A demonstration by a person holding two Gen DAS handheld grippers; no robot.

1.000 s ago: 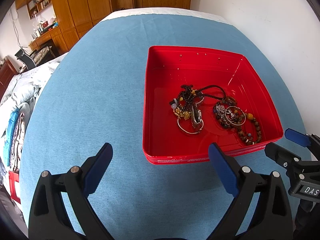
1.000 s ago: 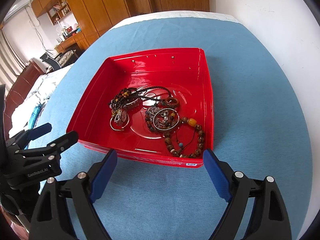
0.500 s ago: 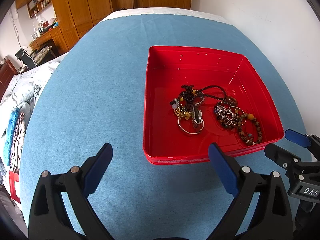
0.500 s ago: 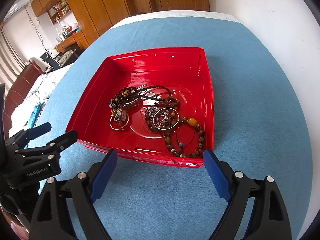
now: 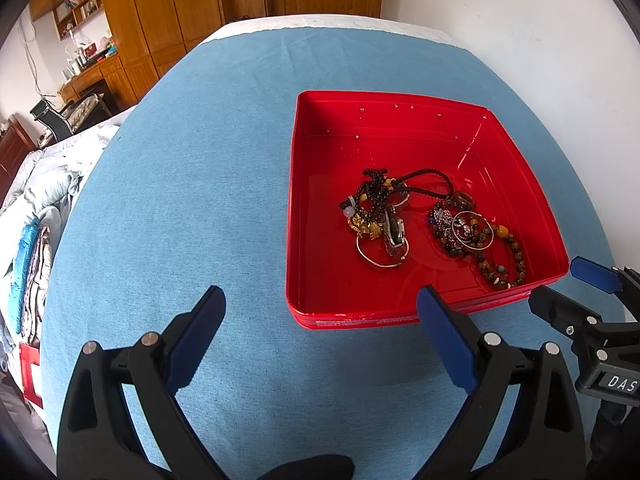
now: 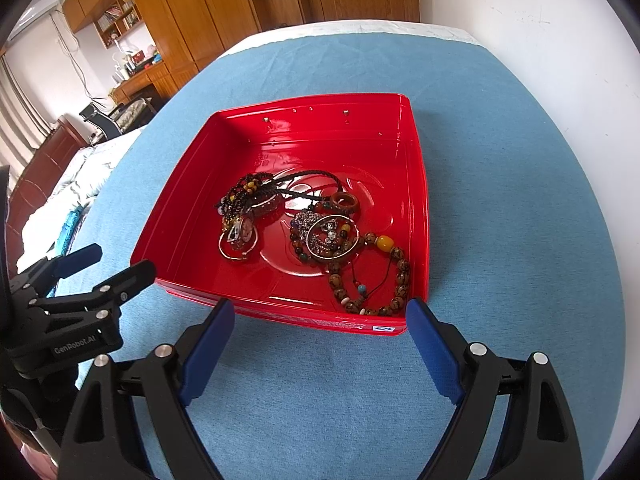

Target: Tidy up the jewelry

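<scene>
A red plastic tray (image 5: 320, 200) (image 6: 188, 216) sits on the blue tablecloth. Inside lies a tangle of jewelry: a dark beaded necklace with a cord (image 5: 376, 188) (image 6: 248, 192), a silver bangle (image 5: 378, 258) (image 6: 236, 250), a brown bead bracelet with a yellow bead (image 5: 504, 256) (image 6: 372, 280) and a thin ring over dark beads (image 5: 468, 228) (image 6: 330, 236). My left gripper (image 5: 320, 312) is open, hovering just short of the tray's near left corner. My right gripper (image 6: 320, 324) is open too, straddling the tray's near edge from above, with nothing between its fingers.
The blue cloth (image 5: 180, 200) spreads wide to the left of the tray. A white wall (image 6: 560, 60) runs along the right. Wooden wardrobes (image 5: 180, 8) stand at the back, and a bed with bedding (image 5: 36, 200) lies left of the table.
</scene>
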